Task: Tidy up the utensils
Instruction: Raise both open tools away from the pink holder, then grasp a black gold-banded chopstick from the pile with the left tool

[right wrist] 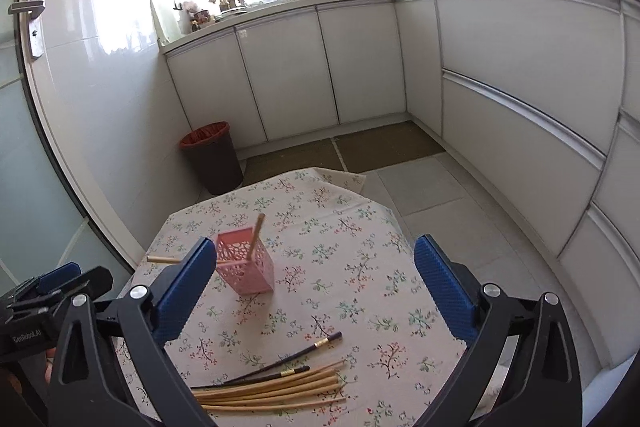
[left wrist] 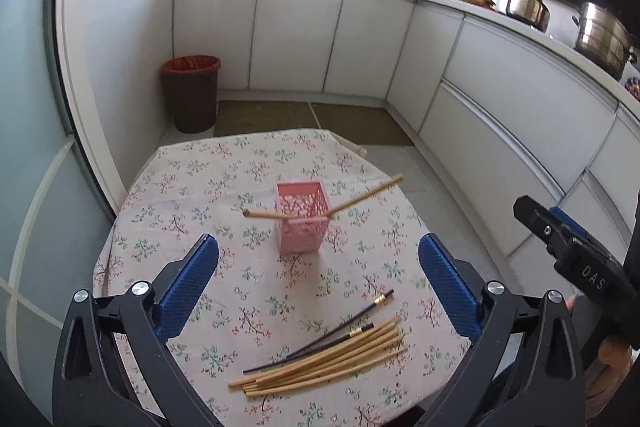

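A pink lattice holder (left wrist: 302, 217) stands on the floral tablecloth (left wrist: 200, 187) with two wooden chopsticks (left wrist: 364, 197) leaning out of it; it also shows in the right wrist view (right wrist: 246, 267). A pile of wooden chopsticks (left wrist: 324, 361) and two black chopsticks (left wrist: 344, 323) lies near the table's front; the pile also shows in the right wrist view (right wrist: 276, 389). My left gripper (left wrist: 318, 283) is open and empty above the pile. My right gripper (right wrist: 314, 287) is open and empty, to the right of the holder.
A brown bin (left wrist: 192, 93) with a red liner stands on the floor by the wall. White cabinets (left wrist: 296, 31) run along the back and right. Pots (left wrist: 600, 39) sit on the counter. The right gripper's body (left wrist: 580, 263) shows at the left view's right edge.
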A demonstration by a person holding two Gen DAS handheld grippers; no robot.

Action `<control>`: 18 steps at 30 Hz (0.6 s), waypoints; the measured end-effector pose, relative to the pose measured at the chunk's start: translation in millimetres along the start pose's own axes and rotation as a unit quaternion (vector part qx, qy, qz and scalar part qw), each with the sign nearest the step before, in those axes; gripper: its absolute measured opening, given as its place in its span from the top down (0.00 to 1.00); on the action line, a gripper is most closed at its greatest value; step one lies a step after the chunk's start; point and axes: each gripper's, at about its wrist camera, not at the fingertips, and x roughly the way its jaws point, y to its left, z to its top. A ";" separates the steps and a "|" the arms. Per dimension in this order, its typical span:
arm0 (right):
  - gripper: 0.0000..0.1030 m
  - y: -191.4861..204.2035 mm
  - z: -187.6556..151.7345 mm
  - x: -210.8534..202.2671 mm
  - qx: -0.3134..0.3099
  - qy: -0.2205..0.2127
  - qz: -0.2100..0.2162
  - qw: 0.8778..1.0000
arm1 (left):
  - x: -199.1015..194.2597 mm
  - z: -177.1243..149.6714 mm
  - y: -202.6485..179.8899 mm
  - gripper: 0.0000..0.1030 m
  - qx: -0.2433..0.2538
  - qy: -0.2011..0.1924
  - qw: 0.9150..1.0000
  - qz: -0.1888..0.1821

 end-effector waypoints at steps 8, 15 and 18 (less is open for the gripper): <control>0.06 -69.0 -66.7 14.5 0.078 0.085 -0.057 0.992 | 57.7 -45.3 -42.3 0.07 0.095 0.120 0.988 -0.018; 0.06 -116.9 -106.1 25.2 0.140 0.167 -0.085 0.972 | 132.2 -69.3 -78.1 0.07 0.174 0.226 0.958 -0.013; 0.06 -124.8 -112.4 25.1 0.156 0.182 -0.086 0.967 | 169.6 -73.0 -91.5 0.08 0.179 0.256 0.950 -0.008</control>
